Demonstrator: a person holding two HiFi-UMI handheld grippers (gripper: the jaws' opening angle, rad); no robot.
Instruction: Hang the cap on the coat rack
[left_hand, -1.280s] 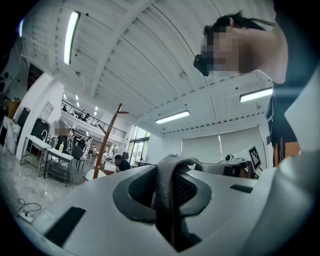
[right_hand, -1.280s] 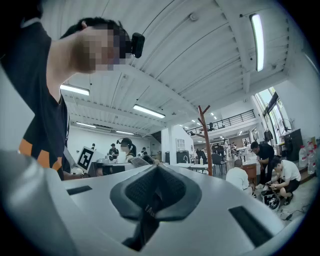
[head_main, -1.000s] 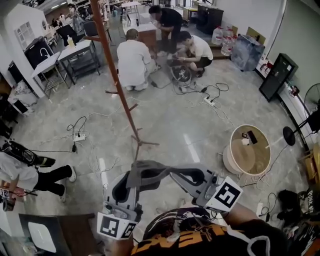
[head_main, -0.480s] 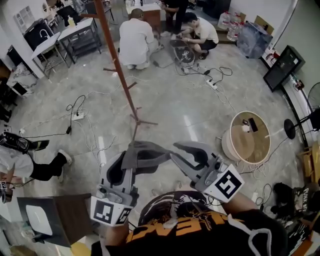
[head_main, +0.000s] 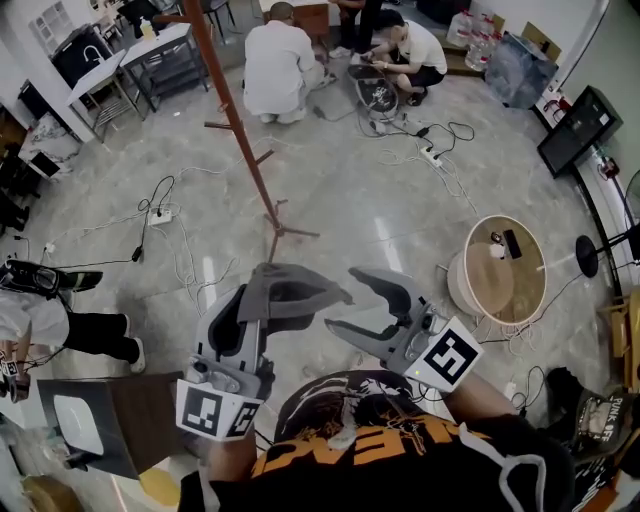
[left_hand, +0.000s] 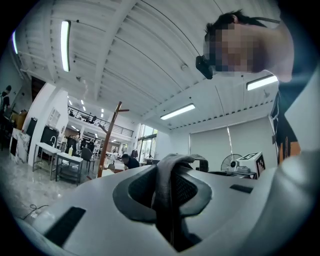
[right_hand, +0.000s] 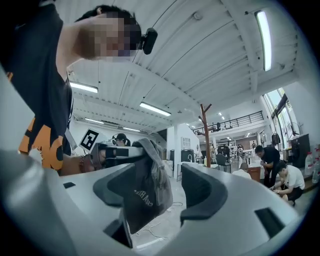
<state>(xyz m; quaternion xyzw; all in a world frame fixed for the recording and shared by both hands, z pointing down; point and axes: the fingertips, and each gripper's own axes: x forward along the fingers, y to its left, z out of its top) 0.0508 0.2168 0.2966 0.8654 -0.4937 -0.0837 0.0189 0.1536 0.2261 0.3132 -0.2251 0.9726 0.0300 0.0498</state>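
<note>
Grey cap (head_main: 290, 292): soft, light, floppy cloth, pinched in the closed left tongs (head_main: 300, 297), well apart from the coat rack (head_main: 235, 130). Right tongs (head_main: 342, 300) are opening, cap edge loose between them. Its firmer band likely offers the surest hold.

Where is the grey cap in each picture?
Head view: cap low, a little left of centre.
Left gripper view: cap low centre, a grey fold.
Right gripper view: cap low, left of centre, hanging down.
Shared landmark: the brown coat rack shows in all three.
</note>
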